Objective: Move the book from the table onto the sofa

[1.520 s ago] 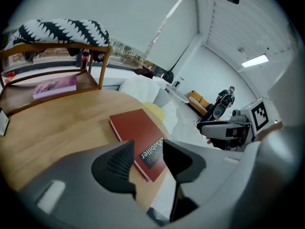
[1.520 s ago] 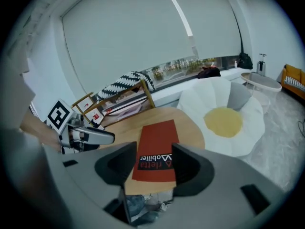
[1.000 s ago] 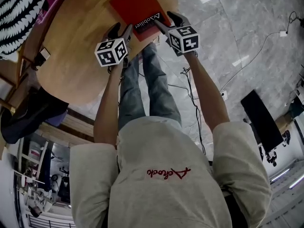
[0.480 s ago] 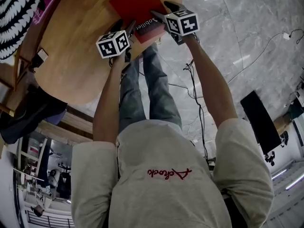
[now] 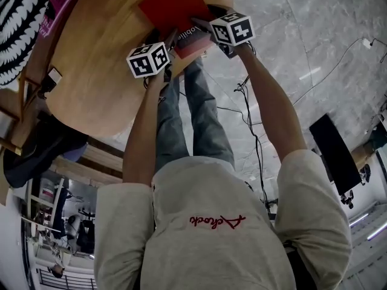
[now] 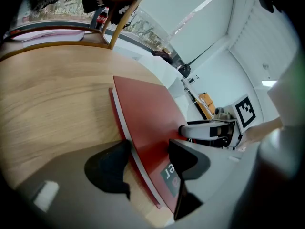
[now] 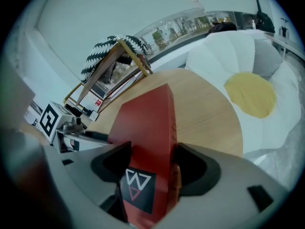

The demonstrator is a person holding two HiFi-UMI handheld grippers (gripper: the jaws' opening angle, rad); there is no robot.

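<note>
- Since a second ago, head view: both grippers have come forward onto the near end of the book (image 5: pixel 172 8); the book itself has not shifted on the table (image 5: pixel 103 65)
- Head view: red book lies flat at the round wooden table's edge, near corner overhanging. The left gripper (image 5: pixel 171 41) is at its left edge and the right gripper (image 5: pixel 202 26) at its near end, arms stretched out over the grey floor (image 5: pixel 314 53)
- Left gripper view: left gripper (image 6: pixel 150 149) has its jaws spread wide, having just been opening. The book's (image 6: pixel 147 113) long page edge runs between them, one jaw over the tabletop (image 6: pixel 57 94), the other over the red cover; no clamp seen. The right gripper (image 6: pixel 209 130) sits at the book's far side
- Right gripper view: right gripper (image 7: pixel 152 156) also has its jaws wide, just opened further. The book (image 7: pixel 147 123) is seen edge-on between them, its logo label nearest the camera; pads sit close on both faces, no squeeze visible. Beyond the table (image 7: pixel 205 113) is a white cushioned seat (image 7: pixel 248 61) with a yellow patch
</note>
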